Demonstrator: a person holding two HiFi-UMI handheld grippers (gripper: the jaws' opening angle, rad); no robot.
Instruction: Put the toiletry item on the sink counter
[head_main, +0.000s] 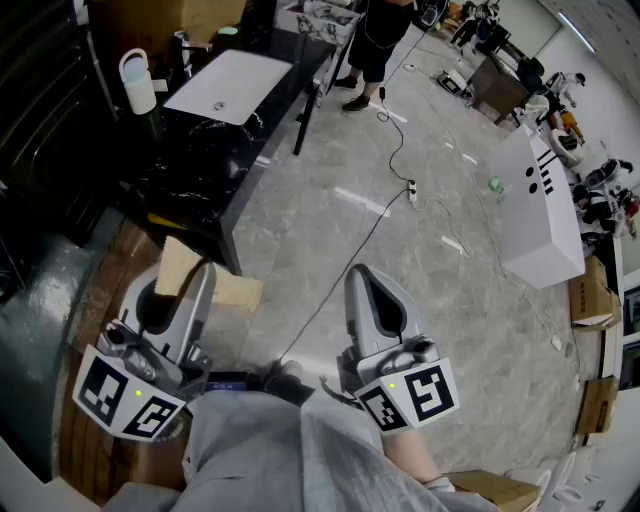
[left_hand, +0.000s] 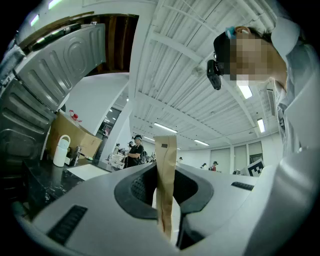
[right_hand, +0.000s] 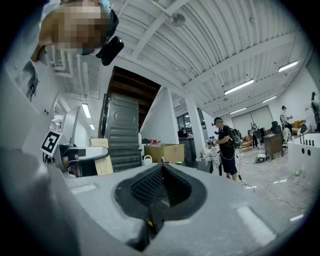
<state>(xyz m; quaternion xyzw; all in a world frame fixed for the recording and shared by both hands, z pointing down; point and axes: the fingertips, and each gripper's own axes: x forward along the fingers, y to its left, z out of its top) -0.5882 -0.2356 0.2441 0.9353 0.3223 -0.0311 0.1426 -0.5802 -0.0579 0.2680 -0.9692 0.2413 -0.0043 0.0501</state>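
Flat tan packet (left_hand: 165, 155) clamped upright in the left gripper (left_hand: 167, 175), jaws kept slightly apart by it, held near of the black sink counter (head_main: 190, 165) at far left, right gripper (right_hand: 161, 172) closed together, nothing held.

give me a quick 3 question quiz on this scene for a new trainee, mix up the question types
1. True or false: the right gripper is shut with nothing between its jaws.
2. What is the left gripper shut on? A) a tan flat packet B) a green bottle C) nothing
3. Fill in: the packet is not yet on the dark sink counter, whose basin is ____ in colour.
Key: 1 true; 2 A; 3 white.
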